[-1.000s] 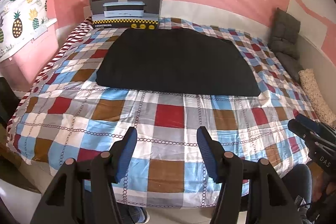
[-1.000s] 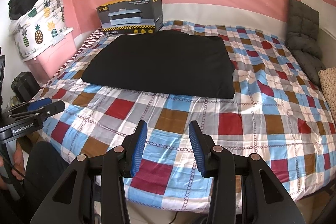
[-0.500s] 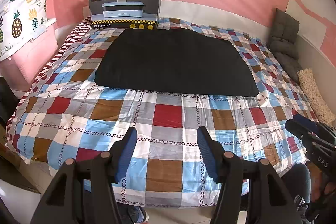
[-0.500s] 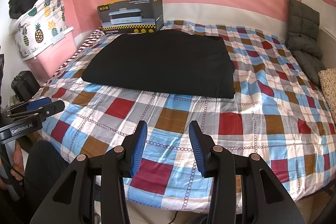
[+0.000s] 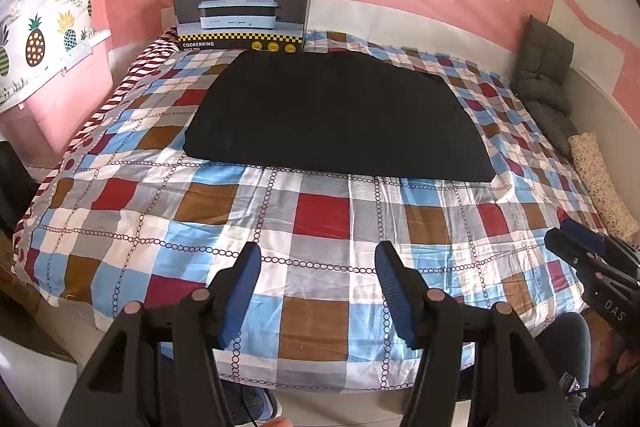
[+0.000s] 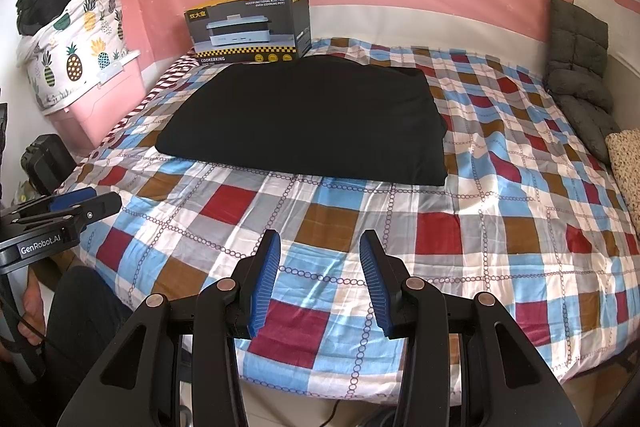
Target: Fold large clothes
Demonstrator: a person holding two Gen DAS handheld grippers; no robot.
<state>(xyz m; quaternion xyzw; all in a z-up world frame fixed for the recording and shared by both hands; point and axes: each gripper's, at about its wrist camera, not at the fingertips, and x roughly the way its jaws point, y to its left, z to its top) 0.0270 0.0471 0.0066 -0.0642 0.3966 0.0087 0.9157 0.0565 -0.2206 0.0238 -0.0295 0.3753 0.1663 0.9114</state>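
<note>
pink-and-white painted walls close round a bed (image 5: 120, 227) spread with a checked quilt of red, brown, blue, grey and white squares, and both tools hang over its near edge, tilted down toward it. the left tool (image 5: 318, 291), black-armed with ribbed blue pads, has its jaws parted fairly wide with nothing between them but a view of the quilt; it touches nothing. the right tool (image 6: 318, 281), of the same build, stands with a narrower gap, likewise empty and clear of the fabric. each tool also shows at the rim of the other's view, the right one at the far right edge of the left wrist view, the left one at the far left edge of the right wrist view, where a hand (image 6: 32, 311) grips its handle. beyond the tools lies a stretch of bare quilt, and past that, on the middle of the bed, the large black garment (image 5: 332, 115) lies flat in a broad folded slab, well apart from both tools. behind it, against the wall, stands a dark cardboard box with a picture of an electric cooking pot (image 5: 242, 15), just beside the garment's far edge. left of the bed is a pink plastic storage bin (image 6: 108, 99) topped with a pineapple-print bag (image 6: 76, 55); on the right side rest grey quilted cushions (image 6: 576, 67).
</note>
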